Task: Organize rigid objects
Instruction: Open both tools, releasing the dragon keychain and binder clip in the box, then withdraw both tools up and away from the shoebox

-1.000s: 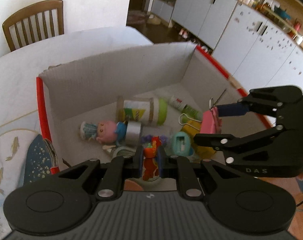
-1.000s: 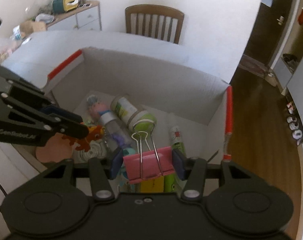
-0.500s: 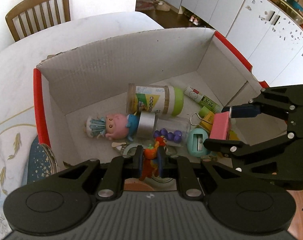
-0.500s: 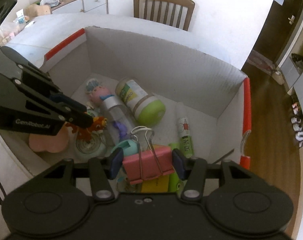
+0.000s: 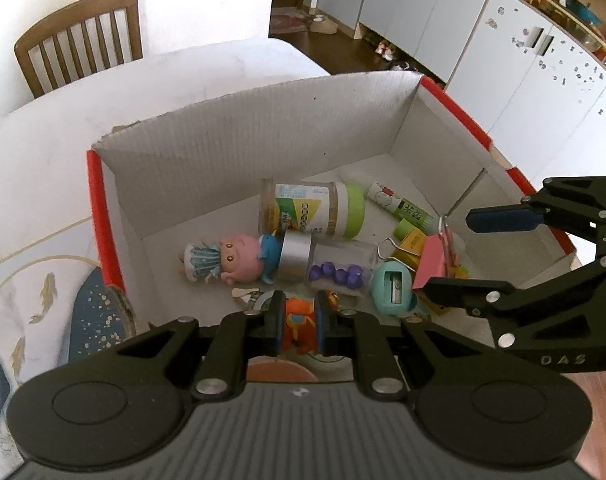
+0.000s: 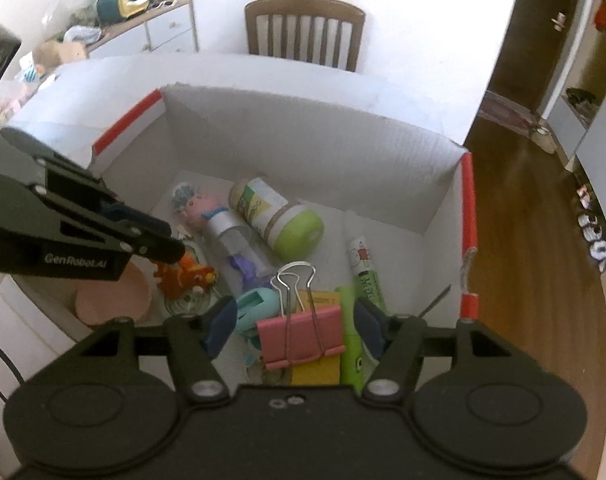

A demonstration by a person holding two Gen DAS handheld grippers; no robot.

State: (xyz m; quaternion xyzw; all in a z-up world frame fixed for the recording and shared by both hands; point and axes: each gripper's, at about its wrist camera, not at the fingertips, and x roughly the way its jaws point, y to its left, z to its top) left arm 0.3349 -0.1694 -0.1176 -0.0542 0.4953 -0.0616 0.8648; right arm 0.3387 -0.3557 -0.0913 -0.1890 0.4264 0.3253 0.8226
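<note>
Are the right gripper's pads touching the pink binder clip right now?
Apart. Right wrist view: opening right gripper shows gaps between both pads and the pink binder clip.

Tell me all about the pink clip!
The pink clip is a big binder clip, its body looking like painted metal, with two silver wire handles that point away from the camera. It sits in the box on the yellow and green things, between the fingers of the right claw, which is opening and no longer pinches it.

Right gripper jaws opening; pink metal binder clip seen between pads, untouched. Small orange toy figure clamped by left gripper over white cardboard box.
</note>
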